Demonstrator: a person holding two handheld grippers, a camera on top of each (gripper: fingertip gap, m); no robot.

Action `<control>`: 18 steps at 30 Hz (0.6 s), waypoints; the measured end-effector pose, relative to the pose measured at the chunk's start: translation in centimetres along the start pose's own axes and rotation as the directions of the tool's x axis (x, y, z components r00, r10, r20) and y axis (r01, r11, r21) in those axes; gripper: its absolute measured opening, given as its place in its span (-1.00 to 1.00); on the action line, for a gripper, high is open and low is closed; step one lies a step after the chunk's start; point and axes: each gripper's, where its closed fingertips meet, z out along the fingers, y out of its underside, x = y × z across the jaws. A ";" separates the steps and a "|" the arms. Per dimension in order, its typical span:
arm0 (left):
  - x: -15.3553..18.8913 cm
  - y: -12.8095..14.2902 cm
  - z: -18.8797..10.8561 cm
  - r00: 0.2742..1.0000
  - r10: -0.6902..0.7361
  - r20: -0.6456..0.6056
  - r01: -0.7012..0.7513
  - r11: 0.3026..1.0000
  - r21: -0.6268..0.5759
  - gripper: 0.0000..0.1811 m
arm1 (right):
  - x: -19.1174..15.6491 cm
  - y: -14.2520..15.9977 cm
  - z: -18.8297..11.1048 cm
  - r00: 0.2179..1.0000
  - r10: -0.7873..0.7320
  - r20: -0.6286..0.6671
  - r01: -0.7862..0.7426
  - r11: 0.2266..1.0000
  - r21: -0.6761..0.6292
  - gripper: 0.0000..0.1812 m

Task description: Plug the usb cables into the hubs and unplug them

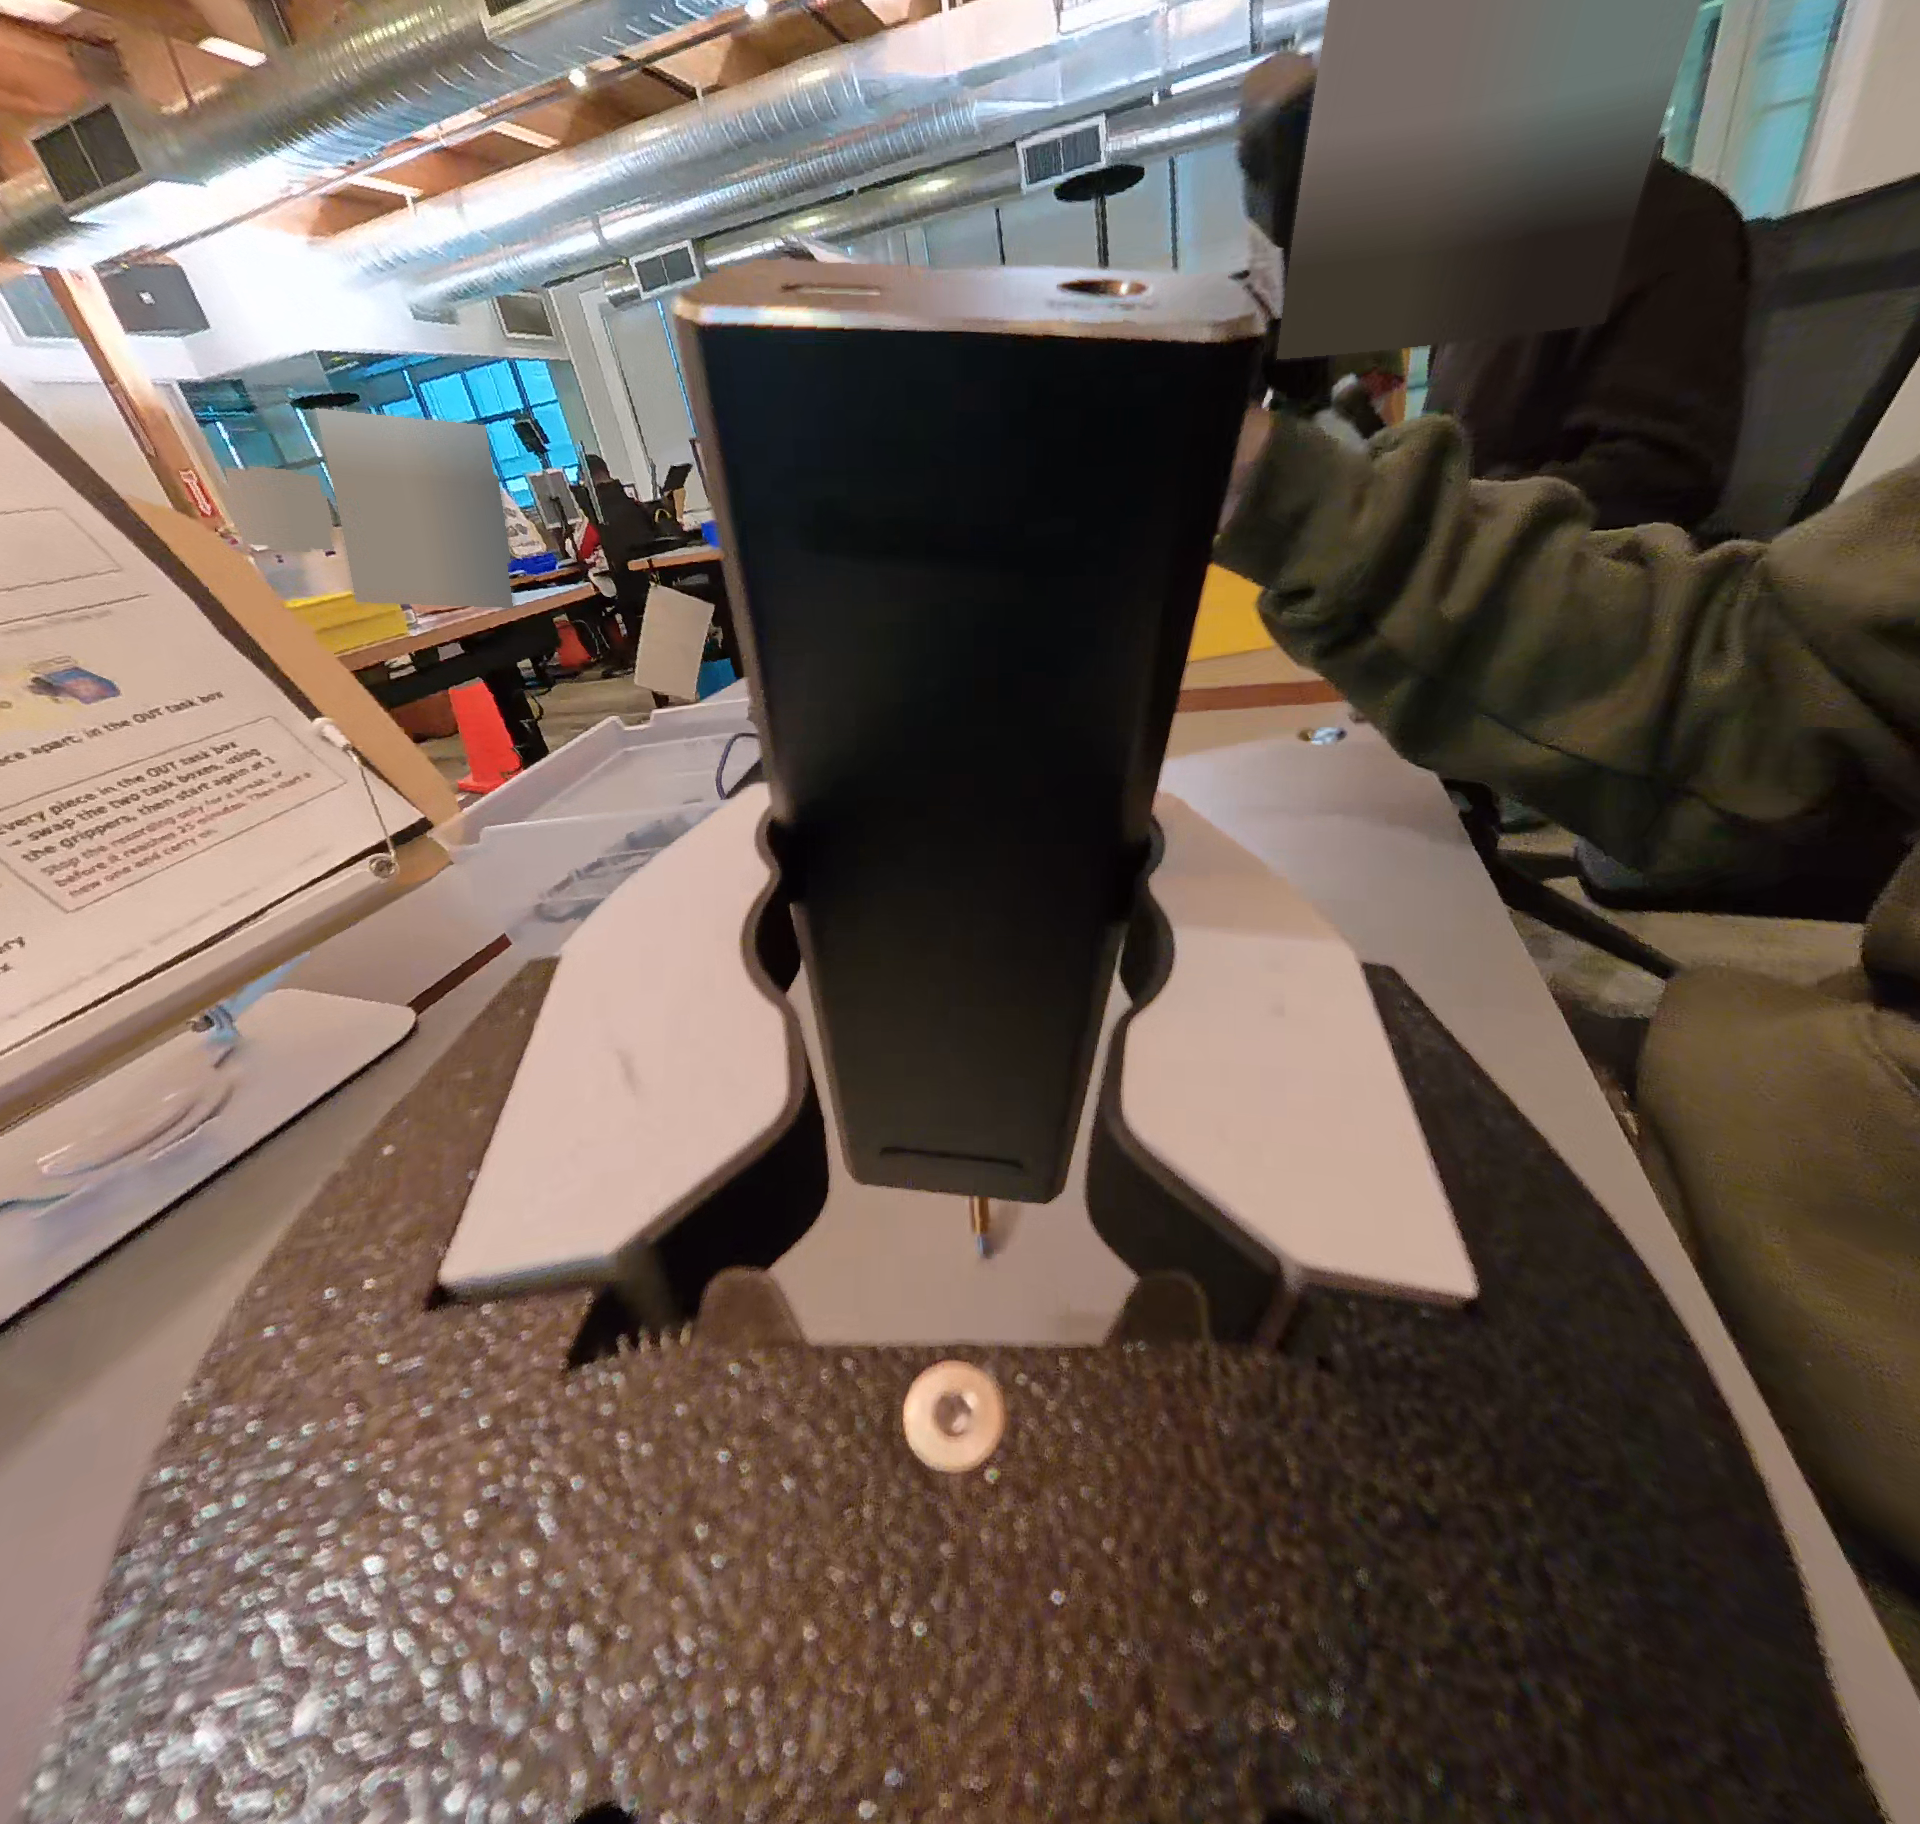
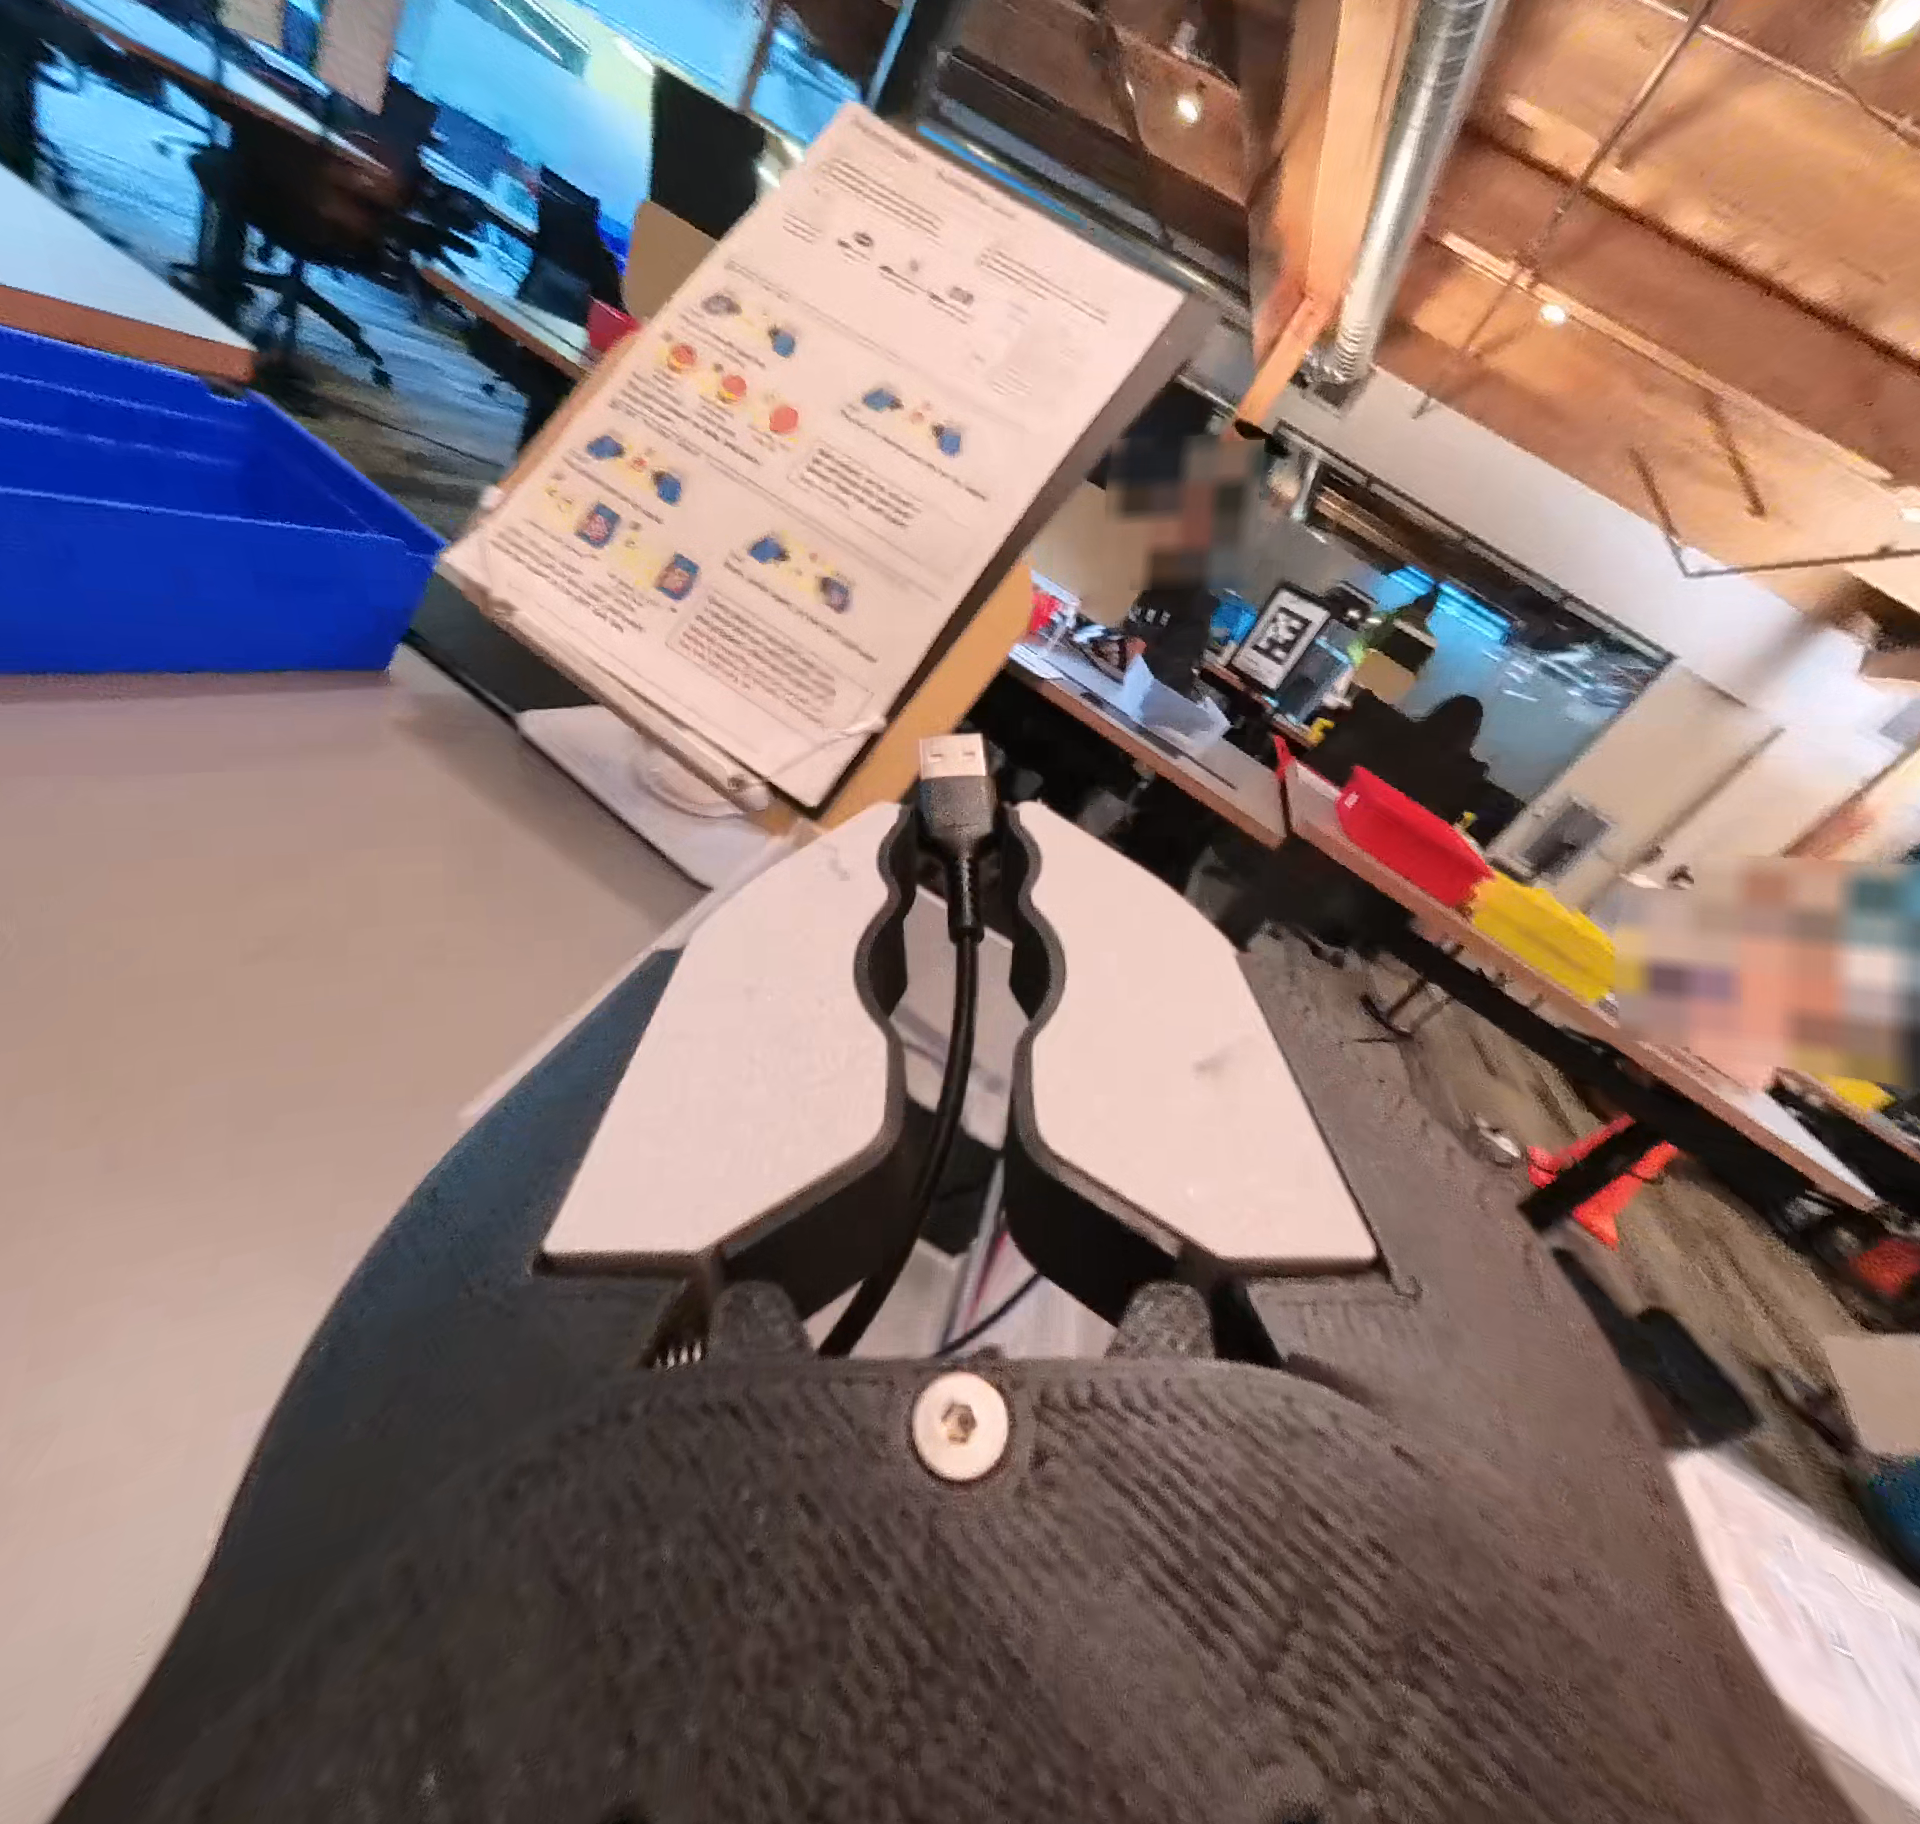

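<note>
Midway through a plug-in attempt: the left gripper (image 1: 961,865) clamps a dark slab-shaped USB hub (image 1: 971,694) upright between its fingers, the port-bearing end pointing away from the camera, while the right gripper (image 2: 961,844) pinches a black USB-A cable (image 2: 956,808) just behind its plug, metal tip jutting past the fingertips and the cord trailing back between the fingers. Plug and hub are apart, each lifted clear of the grey table (image 2: 260,891); neither wrist view shows the other's load, so judging by this, insertion has not yet happened and unplugging is still to come. Ahead of the right gripper stands a tilted instruction sheet on a stand (image 2: 831,455), close behind the plug tip, with a blue bin (image 2: 187,548) off to its left. Right of the hub, a person's olive-green sleeve (image 1: 1538,631) reaches across; a clear tray (image 1: 613,798) sits ahead-left.
</note>
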 end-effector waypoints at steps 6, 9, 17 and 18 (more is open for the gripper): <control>-0.1 0.2 0.4 1.000 -0.030 -0.001 0.030 0.999 0.019 -0.34 | 1.8 3.4 6.9 0.993 -0.113 0.021 0.114 0.993 -0.008 -0.83; 0.1 0.1 0.3 1.000 -0.029 -0.008 0.030 0.999 0.018 -0.34 | -2.1 8.9 9.2 0.975 -0.080 0.209 0.097 0.993 -0.071 -0.83; -0.3 0.0 -0.3 0.999 -0.049 -0.001 0.049 0.998 0.041 -0.34 | -2.7 19.6 7.3 0.943 0.013 0.332 0.173 0.835 -0.523 -0.62; -0.4 0.1 -0.2 0.999 -0.051 0.000 0.051 0.998 0.041 -0.34 | -1.8 19.7 6.8 0.955 0.009 0.298 0.167 0.811 -0.560 -0.57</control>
